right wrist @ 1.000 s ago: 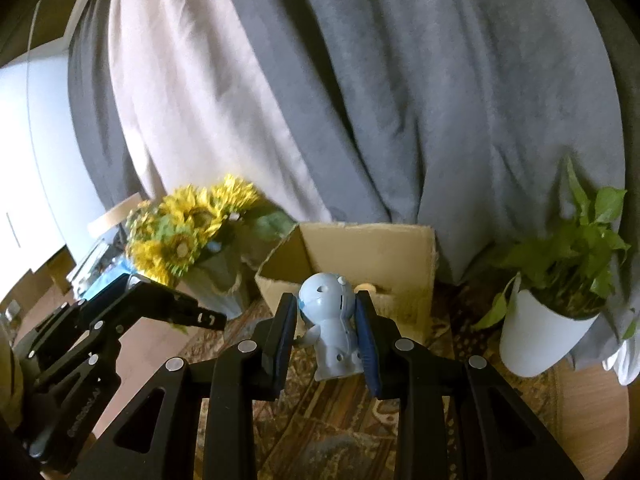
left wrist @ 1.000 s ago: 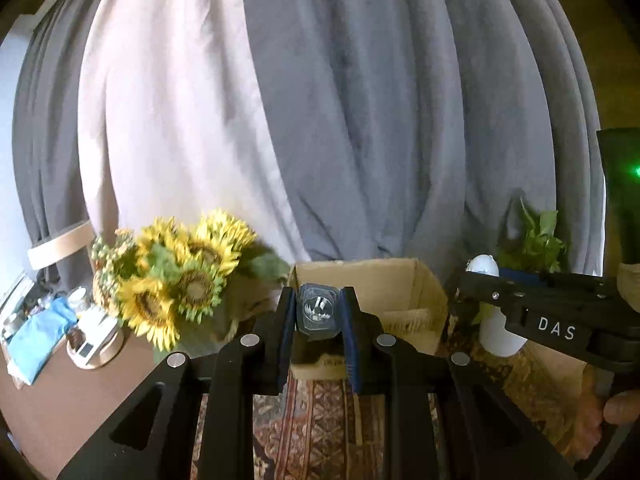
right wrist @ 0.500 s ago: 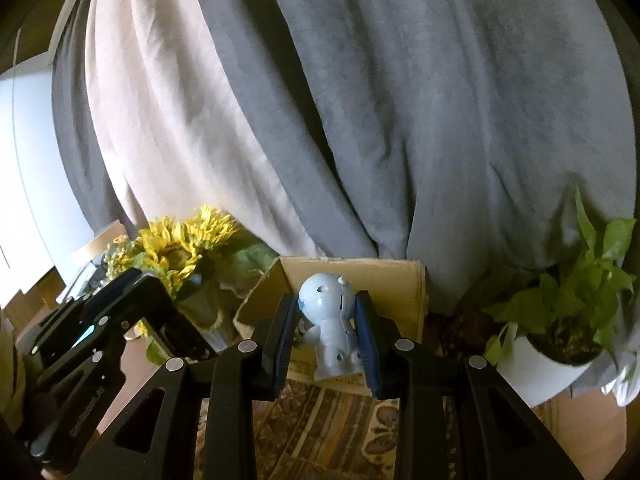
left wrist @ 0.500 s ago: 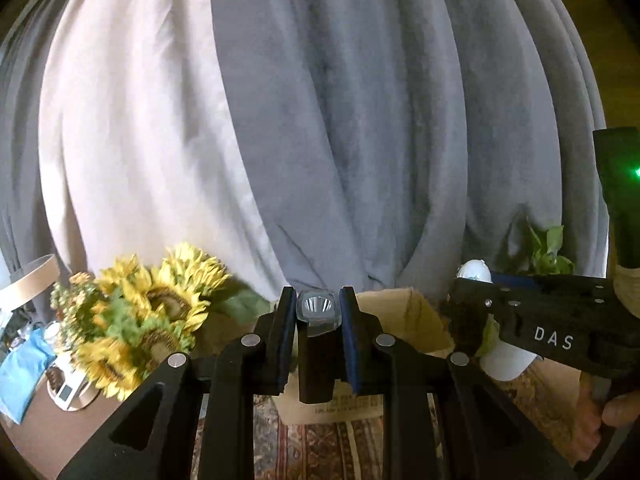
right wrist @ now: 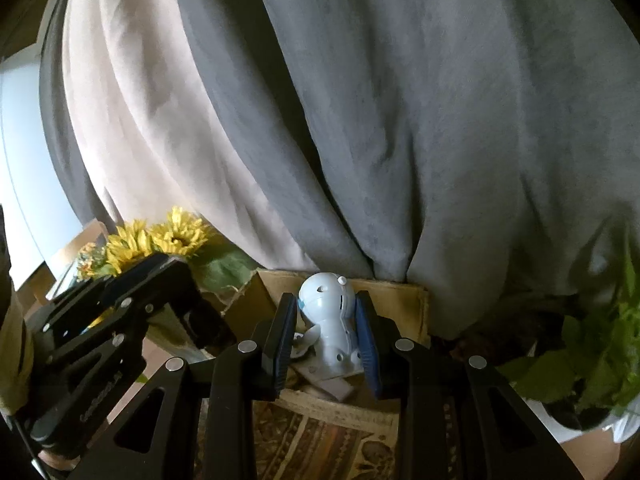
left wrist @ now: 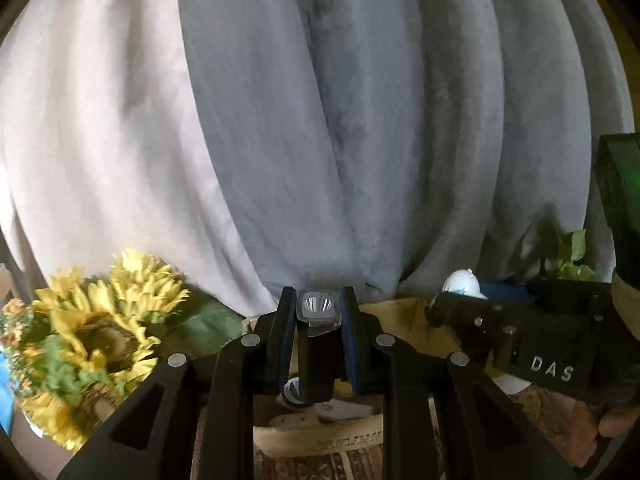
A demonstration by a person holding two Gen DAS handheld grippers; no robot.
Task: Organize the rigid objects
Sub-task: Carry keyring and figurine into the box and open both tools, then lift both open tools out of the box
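Observation:
My left gripper point(left wrist: 318, 312) is shut on a black flashlight point(left wrist: 317, 344) with a clear square lens, held upright over the open cardboard box point(left wrist: 320, 434). My right gripper point(right wrist: 327, 316) is shut on a pale blue round-headed figurine point(right wrist: 329, 320), held over the same box point(right wrist: 400, 300). The right gripper also shows at the right of the left wrist view point(left wrist: 448, 312), with the figurine's head point(left wrist: 461, 282) showing above it. The left gripper shows at the left of the right wrist view point(right wrist: 192, 312). Some items lie in the box, partly hidden.
A bunch of sunflowers point(left wrist: 96, 332) stands left of the box. A potted green plant point(right wrist: 600, 364) in a white pot stands right of it. Grey and white curtains point(left wrist: 360, 120) hang behind. A patterned rug point(right wrist: 320, 440) lies in front.
Both grippers have moved forward toward the box and now hold their objects over it. The box and curtains loom closer; both stay shut on their objects.

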